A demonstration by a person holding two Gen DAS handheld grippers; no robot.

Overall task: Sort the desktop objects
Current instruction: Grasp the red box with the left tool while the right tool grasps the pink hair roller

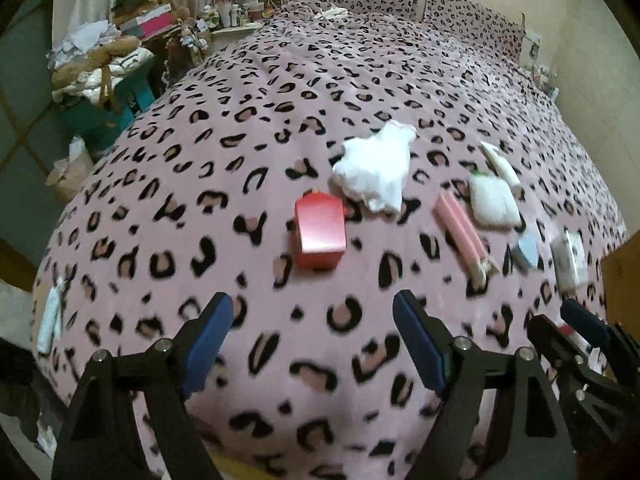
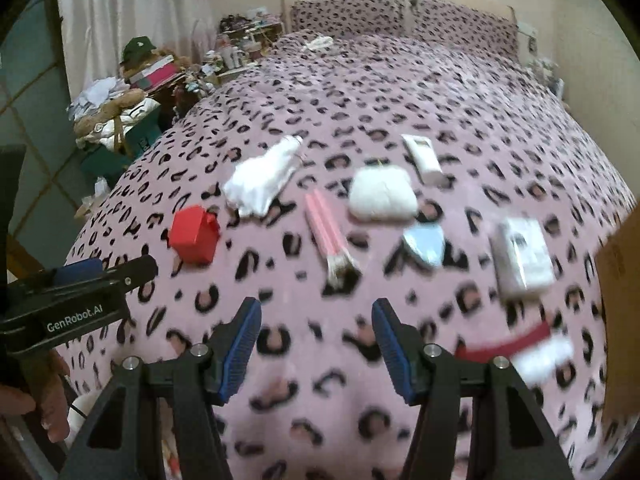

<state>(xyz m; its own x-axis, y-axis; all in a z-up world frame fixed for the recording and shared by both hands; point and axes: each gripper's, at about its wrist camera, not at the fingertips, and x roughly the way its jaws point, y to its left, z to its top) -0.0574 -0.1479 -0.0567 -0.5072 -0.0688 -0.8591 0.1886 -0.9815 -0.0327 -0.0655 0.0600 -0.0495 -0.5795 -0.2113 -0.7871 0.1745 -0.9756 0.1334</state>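
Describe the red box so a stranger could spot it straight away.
Start from the bed with the pink leopard-print blanket. A loose row of small items lies across its near half; the red box sits at the row's left end, just beside the crumpled white cloth. It is the only solid red, hard-edged block there.

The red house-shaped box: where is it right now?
The red house-shaped box sits on the leopard-print bedspread, leftmost in the row of items, just in front and left of the crumpled white cloth.
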